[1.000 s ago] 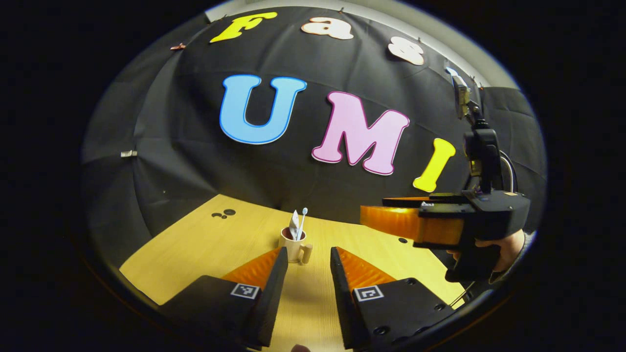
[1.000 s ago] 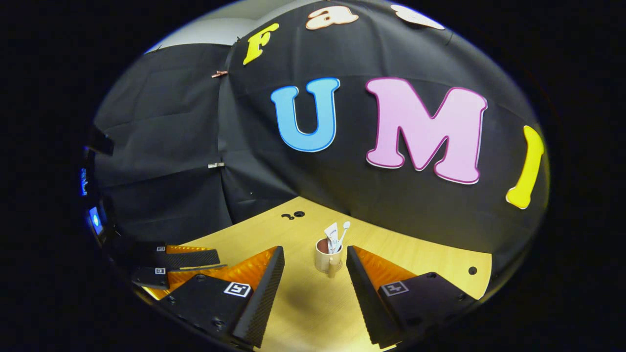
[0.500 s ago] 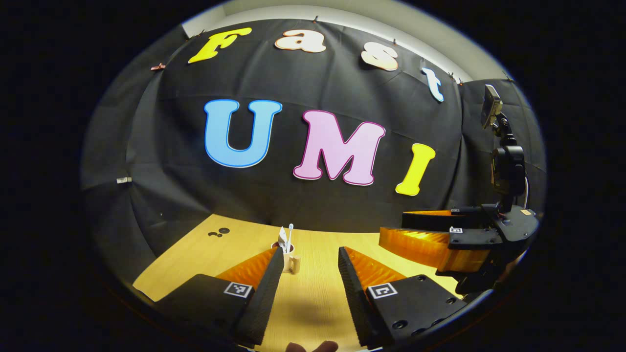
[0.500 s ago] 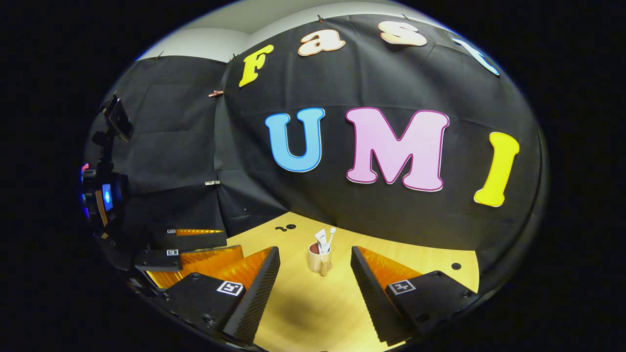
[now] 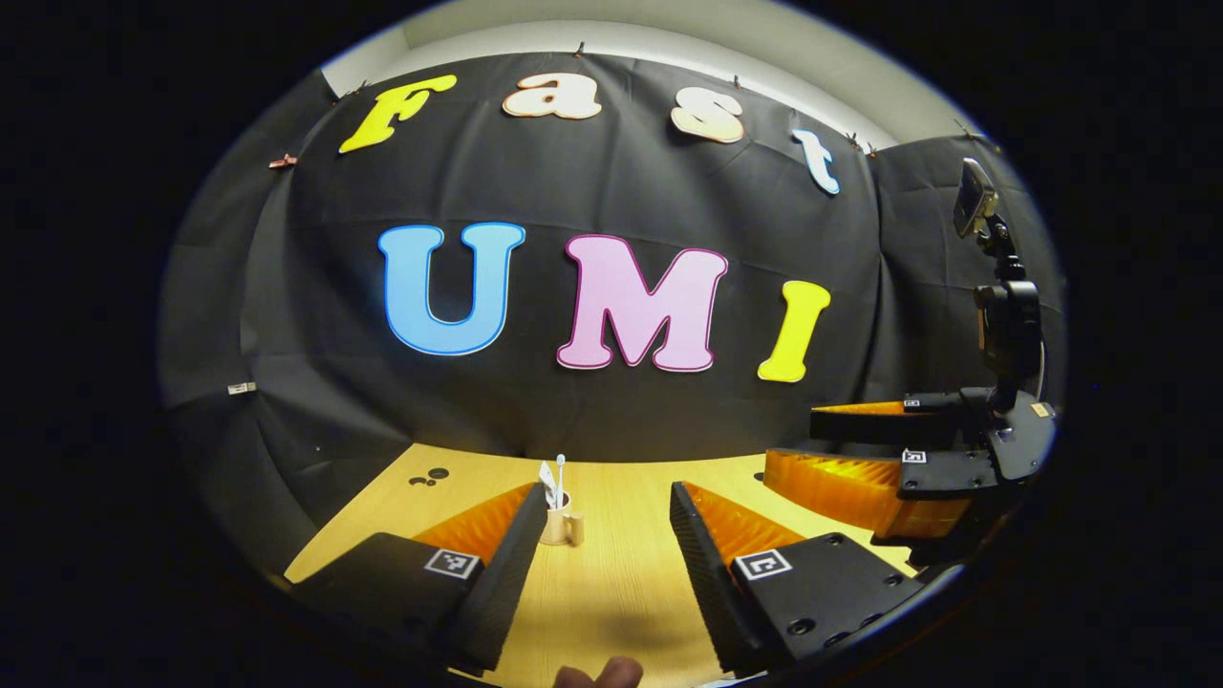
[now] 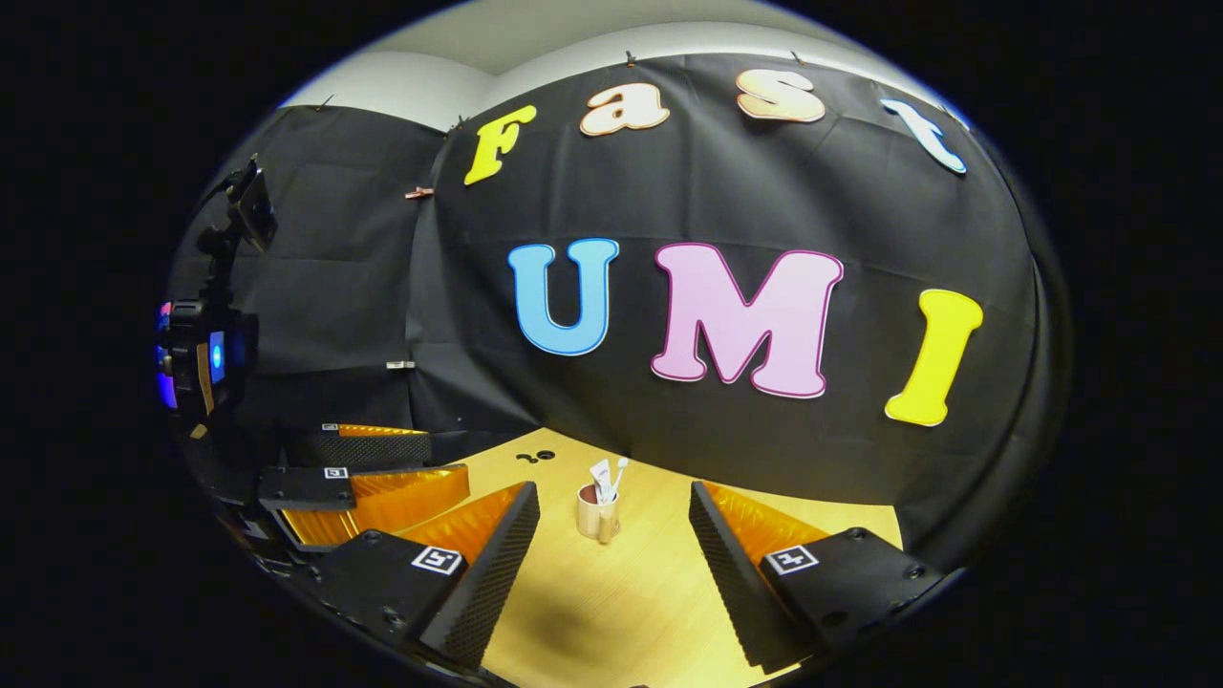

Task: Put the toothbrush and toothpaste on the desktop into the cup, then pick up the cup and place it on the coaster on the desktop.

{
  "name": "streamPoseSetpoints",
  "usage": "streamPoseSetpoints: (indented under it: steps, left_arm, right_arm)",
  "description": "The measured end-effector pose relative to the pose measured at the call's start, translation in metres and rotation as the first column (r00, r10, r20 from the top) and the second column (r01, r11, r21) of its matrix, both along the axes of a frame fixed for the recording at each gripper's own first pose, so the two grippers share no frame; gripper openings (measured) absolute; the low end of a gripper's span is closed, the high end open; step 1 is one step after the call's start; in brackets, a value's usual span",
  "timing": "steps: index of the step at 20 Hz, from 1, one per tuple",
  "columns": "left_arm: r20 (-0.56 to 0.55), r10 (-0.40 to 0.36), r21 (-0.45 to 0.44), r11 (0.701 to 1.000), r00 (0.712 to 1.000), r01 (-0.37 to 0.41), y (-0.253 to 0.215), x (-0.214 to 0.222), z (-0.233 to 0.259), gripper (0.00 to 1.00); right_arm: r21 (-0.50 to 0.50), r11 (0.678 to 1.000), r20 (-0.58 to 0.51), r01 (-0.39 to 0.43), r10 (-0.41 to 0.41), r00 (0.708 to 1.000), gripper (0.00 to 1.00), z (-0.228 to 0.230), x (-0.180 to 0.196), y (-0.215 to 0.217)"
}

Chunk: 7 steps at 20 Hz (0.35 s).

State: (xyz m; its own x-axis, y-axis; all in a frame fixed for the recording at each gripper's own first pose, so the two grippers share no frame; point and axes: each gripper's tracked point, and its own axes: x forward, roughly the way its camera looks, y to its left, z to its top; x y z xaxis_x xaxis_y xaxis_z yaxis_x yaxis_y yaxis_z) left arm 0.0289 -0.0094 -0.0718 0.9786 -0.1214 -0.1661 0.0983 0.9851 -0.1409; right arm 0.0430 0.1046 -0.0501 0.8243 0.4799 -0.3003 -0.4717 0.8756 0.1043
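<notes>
A small cream cup (image 5: 559, 527) with a handle stands far off on the wooden desktop (image 5: 611, 592). A white toothbrush (image 5: 561, 470) and a toothpaste tube (image 5: 547, 481) stick up out of it. Whether a coaster lies under the cup is too small to tell. My left gripper (image 5: 607, 492) hangs open well short of the cup, holding nothing. In the right gripper view the same cup (image 6: 597, 516), toothbrush (image 6: 619, 472) and toothpaste (image 6: 601, 477) sit ahead of my open, empty right gripper (image 6: 611, 489). Each gripper also appears sideways in the other's view: the right gripper (image 5: 793, 444) and the left gripper (image 6: 449, 459).
Small dark round holes (image 5: 430, 475) mark the desktop at the back left, also seen as holes (image 6: 535, 457) in the right gripper view. The black cloth wall (image 5: 611, 411) closes the desktop's far edge. A fingertip (image 5: 597, 674) of the person shows at the bottom.
Both grippers have drawn back from the cup and tilted upward, so the cup looks smaller and farther. Both stayed open. The cup and its contents have not moved.
</notes>
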Motion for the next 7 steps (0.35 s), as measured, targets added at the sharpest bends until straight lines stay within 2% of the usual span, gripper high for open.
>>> streamPoseSetpoints:
  steps: [7]
  left_arm:
    - [-0.004, -0.032, 0.000, 0.999, 0.999, 0.032, -0.012, -0.003, 0.006, 0.83]
  right_arm:
    - [-0.005, 0.999, -0.016, 0.039, -0.039, 0.999, 0.98, -0.005, -0.006, -0.018]
